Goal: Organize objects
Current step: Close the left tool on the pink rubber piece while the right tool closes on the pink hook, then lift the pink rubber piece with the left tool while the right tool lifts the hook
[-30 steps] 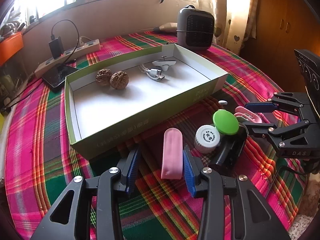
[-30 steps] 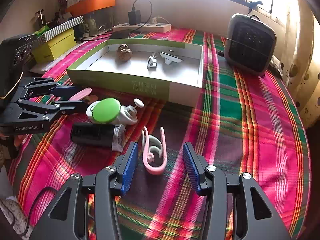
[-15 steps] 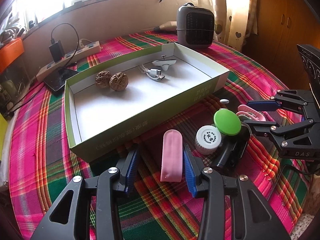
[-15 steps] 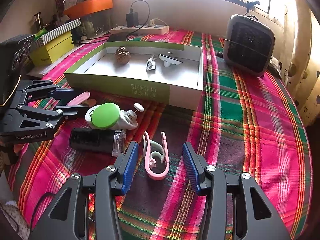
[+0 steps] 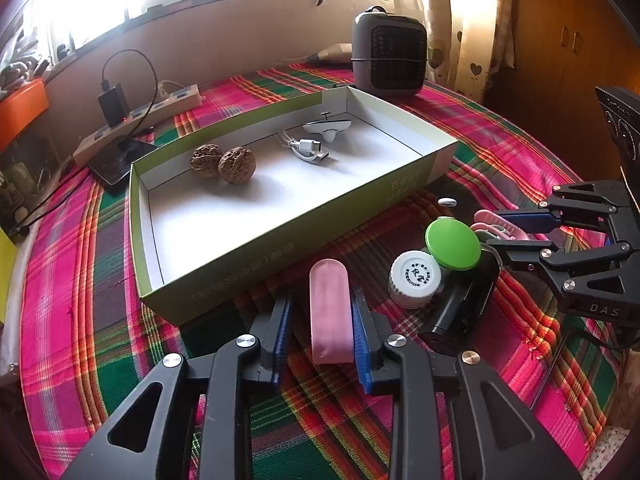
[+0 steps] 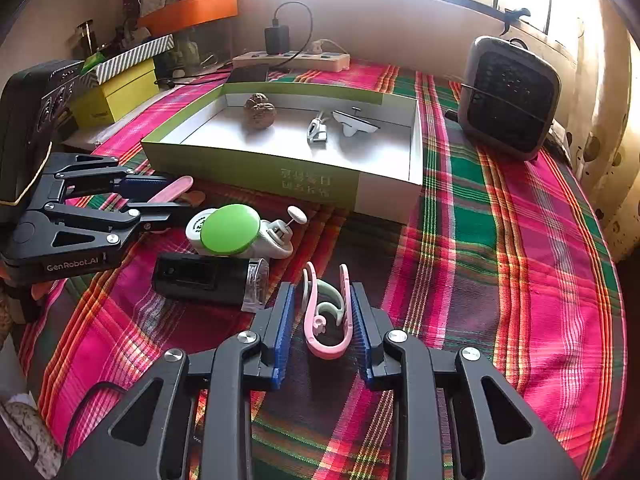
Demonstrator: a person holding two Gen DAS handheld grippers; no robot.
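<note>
A green and white open box [image 5: 404, 184] on the plaid cloth holds two walnuts [image 5: 236, 165], a white cable [image 5: 308, 148] and a small white gadget [image 5: 328, 128]. My left gripper [image 5: 320, 322] is open around a flat pink case [image 5: 331, 312] lying on the cloth in front of the box; its right pad touches the case. My right gripper [image 6: 322, 326] is open around pink and green ear hooks [image 6: 326, 312] on the cloth. Between the grippers lie a green-lidded white item [image 6: 230, 230] and a black device [image 6: 204, 278].
A dark fan heater [image 6: 508, 100] stands at the back right of the table. A power strip with a charger [image 6: 288, 58] and a phone [image 5: 120, 162] lie behind the box. Yellow and striped boxes [image 6: 120, 88] sit at the left edge in the right wrist view.
Both grippers have narrowed around their objects. The left jaws closed in on the pink case, the right jaws on the ear hooks. The objects have not moved.
</note>
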